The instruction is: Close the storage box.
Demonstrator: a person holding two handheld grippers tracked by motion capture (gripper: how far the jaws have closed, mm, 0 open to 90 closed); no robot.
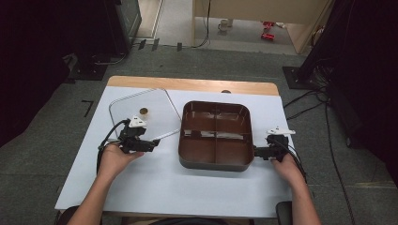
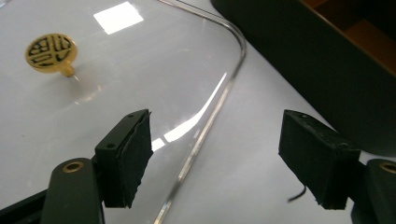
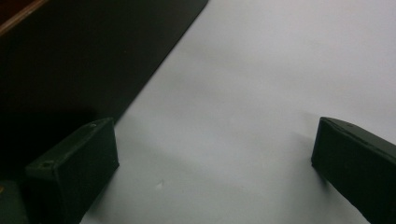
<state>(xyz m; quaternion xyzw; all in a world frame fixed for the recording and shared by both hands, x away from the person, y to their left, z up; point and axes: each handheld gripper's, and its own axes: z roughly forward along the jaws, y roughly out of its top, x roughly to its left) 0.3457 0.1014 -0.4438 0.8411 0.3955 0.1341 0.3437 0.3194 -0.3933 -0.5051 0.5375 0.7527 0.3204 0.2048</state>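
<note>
A square brown pan (image 1: 187,140) with four inner compartments sits at the middle of the white table. Left of it a clear glass lid (image 1: 162,110) lies flat, its gold knob (image 1: 143,111) upward. My left gripper (image 1: 154,144) hovers at the lid's near right corner, jaws apart with nothing between them. In the left gripper view the lid's metal rim (image 2: 205,130) runs between the black pads (image 2: 135,154) and the gold knob (image 2: 50,51) shows at upper left. My right gripper (image 1: 257,152) is open beside the pan's right wall (image 3: 70,65), over bare table.
The white table top (image 1: 187,187) has free room in front of the pan. A wooden strip (image 1: 187,84) runs along its far edge. Cables (image 1: 305,101) lie on the grey floor to the right, and dark stands flank the table.
</note>
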